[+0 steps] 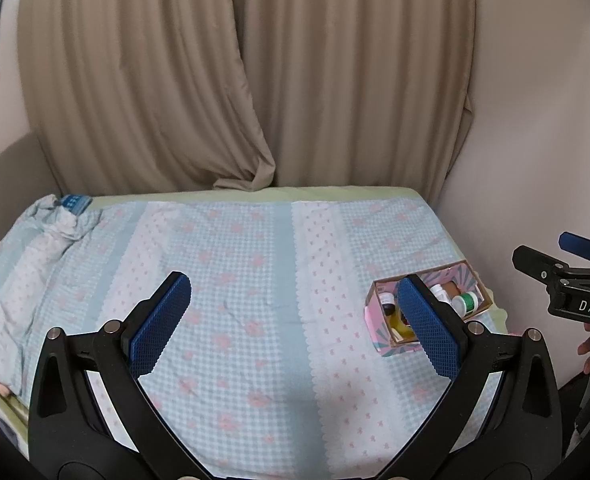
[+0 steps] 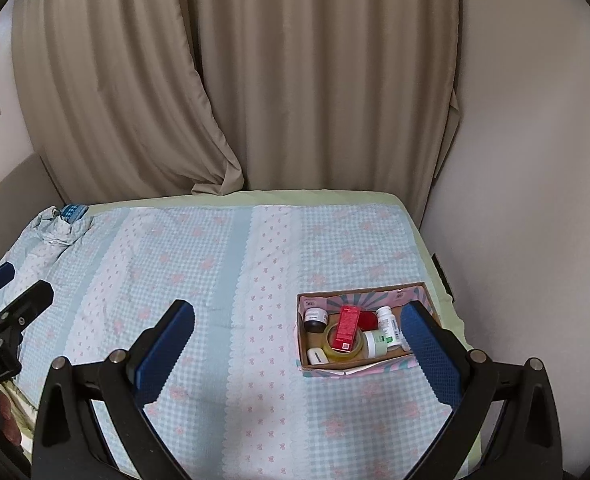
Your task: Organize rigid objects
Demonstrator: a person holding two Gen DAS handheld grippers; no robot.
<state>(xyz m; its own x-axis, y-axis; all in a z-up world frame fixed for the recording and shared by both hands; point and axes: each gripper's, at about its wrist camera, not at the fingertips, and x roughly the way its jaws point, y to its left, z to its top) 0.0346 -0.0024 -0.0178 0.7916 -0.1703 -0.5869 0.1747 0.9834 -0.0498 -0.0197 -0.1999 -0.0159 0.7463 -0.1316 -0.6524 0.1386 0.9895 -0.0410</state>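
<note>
Left tool [image 1: 295, 328], right tool [image 2: 301, 354] agape (empty); box [image 2: 359, 370] near bed edge [image 2: 453, 316].

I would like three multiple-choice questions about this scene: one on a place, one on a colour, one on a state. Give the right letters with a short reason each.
1. Where does the box stand on the bed?
A. near the curtain
B. at the near right, by the wall
C. at the far left

2. What colour is the carton lying on the tape roll?
A. red
B. blue
C. black

3. How is the right gripper?
A. shut on a bottle
B. shut on nothing
C. open

Answers:
1 B: the box sits close to the right-hand wall, far from the curtain.
2 A: its top face is red.
3 C: its fingers stand wide apart with nothing between them; the left gripper is likewise.
</note>
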